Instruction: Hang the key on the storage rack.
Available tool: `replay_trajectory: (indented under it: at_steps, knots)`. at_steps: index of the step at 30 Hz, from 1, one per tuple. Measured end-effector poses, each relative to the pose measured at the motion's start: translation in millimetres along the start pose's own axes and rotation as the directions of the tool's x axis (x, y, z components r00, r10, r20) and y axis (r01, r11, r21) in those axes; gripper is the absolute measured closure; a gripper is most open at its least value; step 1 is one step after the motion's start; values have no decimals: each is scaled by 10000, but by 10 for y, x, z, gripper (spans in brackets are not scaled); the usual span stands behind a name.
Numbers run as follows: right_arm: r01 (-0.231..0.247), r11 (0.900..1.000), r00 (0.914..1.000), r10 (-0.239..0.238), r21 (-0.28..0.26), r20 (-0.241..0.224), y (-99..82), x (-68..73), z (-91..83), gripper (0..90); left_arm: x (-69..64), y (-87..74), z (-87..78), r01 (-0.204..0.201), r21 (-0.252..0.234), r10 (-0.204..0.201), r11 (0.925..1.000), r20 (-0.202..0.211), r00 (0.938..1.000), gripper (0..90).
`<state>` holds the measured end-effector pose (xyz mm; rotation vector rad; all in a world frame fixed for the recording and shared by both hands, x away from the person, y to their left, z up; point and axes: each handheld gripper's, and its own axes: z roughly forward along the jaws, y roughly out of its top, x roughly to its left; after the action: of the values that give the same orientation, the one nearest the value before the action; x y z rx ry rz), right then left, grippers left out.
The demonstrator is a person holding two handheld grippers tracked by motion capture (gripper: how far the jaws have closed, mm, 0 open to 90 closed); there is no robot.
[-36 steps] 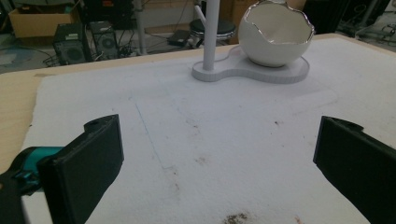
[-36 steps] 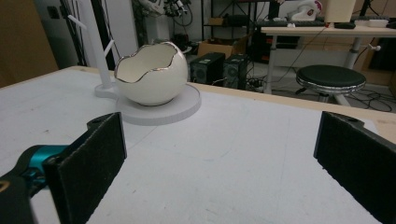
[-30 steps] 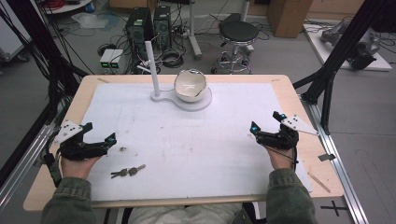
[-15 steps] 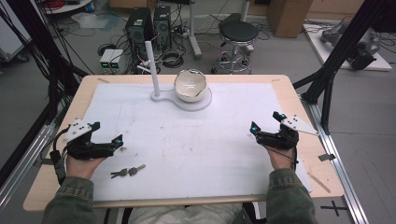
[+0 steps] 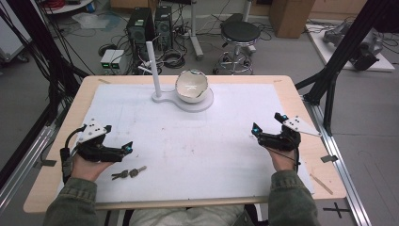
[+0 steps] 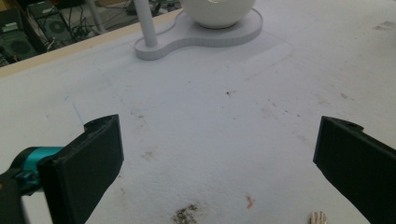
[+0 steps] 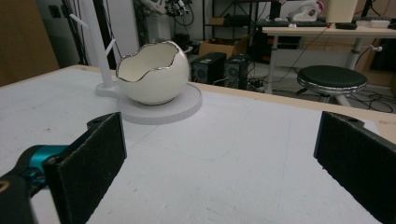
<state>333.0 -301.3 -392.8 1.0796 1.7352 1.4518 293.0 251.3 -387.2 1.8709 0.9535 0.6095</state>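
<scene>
Since the bunch of keys (image 5: 128,173) lies flat on the white sheet just in front of the left hand-held gripper (image 5: 118,140), at about seven o'clock on the worktop (image 5: 291,84), it looks like the thing to be picked up. I judge it light, hard and stiff in each piece but loose as a whole: the keys will swing and splay on their ring once lifted. Thin metal lying flush on the sheet gives little edge to pinch, and it may skate away under a closing pad. The best hold is probably across the thicker dark heads at the bunch's left end, or at the ring if there is one; it is too small to tell.

Both tools are released. The left one hovers with its jaws spread wide, pointing toward one o'clock, close beside the keys but not touching them. The right hand-held gripper (image 5: 268,127) waits at four o'clock, jaws equally wide, well apart from the keys.

At twelve o'clock stands a white base with a thin upright post (image 5: 154,68) and an eggshell-shaped bowl (image 5: 191,86) with a jagged silver rim, likely fragile. The sheet (image 5: 197,141) is matte, scuffed and speckled with small stains. Beyond the worktop are computer towers (image 5: 150,23), tangled cables, a round stool (image 5: 241,33) and black frame struts.
</scene>
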Motion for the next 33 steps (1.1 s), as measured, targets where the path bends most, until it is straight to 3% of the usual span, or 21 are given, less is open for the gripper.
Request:
replay_trajectory:
  at_steps: [7,19,29,33]
  knots:
    - [41,10000,10000,-41,69,-29,-3,4,0,13,-33,18,34,-56,189,51,9998,269,9996,20]
    - [194,9998,9998,-194,74,-23,-7,5,3,13,-123,13,144,-548,1106,475,9924,684,9965,20]
    - [292,9994,9995,-288,210,-157,-14,22,20,13,-197,3,228,-989,1875,758,9773,1264,9891,20]
    - [314,9991,9994,-310,278,-159,-15,27,24,13,-228,-11,270,-1231,2254,924,9665,1422,9855,20]
